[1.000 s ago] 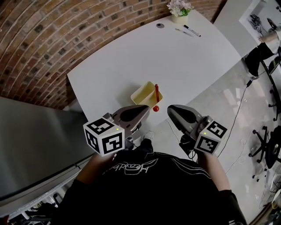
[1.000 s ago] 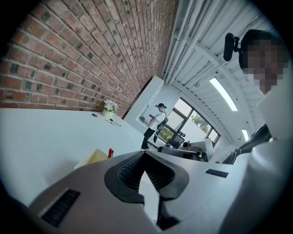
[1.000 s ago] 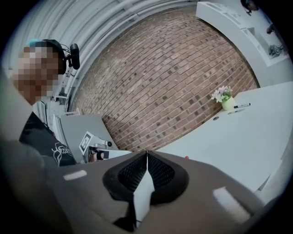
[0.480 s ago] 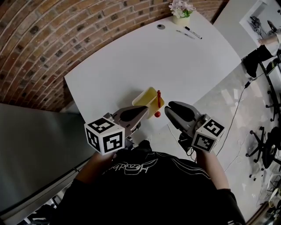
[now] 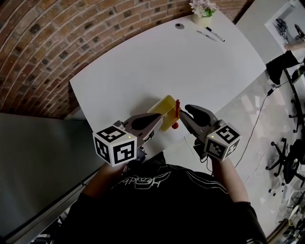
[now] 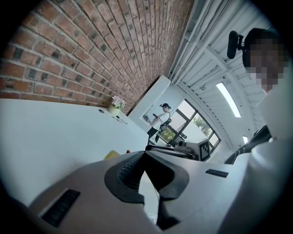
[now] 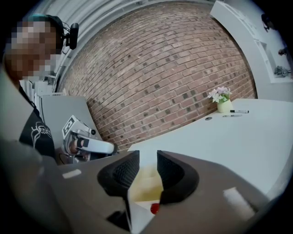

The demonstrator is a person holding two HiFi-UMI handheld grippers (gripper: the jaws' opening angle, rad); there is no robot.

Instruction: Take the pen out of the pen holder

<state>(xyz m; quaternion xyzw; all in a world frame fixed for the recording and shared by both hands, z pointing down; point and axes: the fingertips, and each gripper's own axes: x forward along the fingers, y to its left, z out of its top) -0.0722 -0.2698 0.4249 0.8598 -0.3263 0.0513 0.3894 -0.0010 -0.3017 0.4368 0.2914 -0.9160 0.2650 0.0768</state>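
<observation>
I record the near end of the yellow rectangular plastic pen holder (image 5: 165, 107) as covered in head view. The right gripper view shows only the ball of the red ball-ended pen (image 7: 154, 208). The potted white flowers (image 5: 204, 12) are cropped by the top edge. The two distant dark markers (image 5: 215, 34) are too small to identify.

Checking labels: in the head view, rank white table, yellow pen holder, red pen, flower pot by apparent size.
white table
yellow pen holder
flower pot and red pen: alike; pot is farther, so unranked

A red brick wall (image 5: 57, 43) backs the white counter (image 5: 143, 62), with a potted flower (image 5: 204, 12) at its far corner. Pale glossy floor (image 5: 243, 119) spreads alongside. Tall windows (image 6: 192, 123) glow beneath a ceiling strip light (image 6: 227, 98).
</observation>
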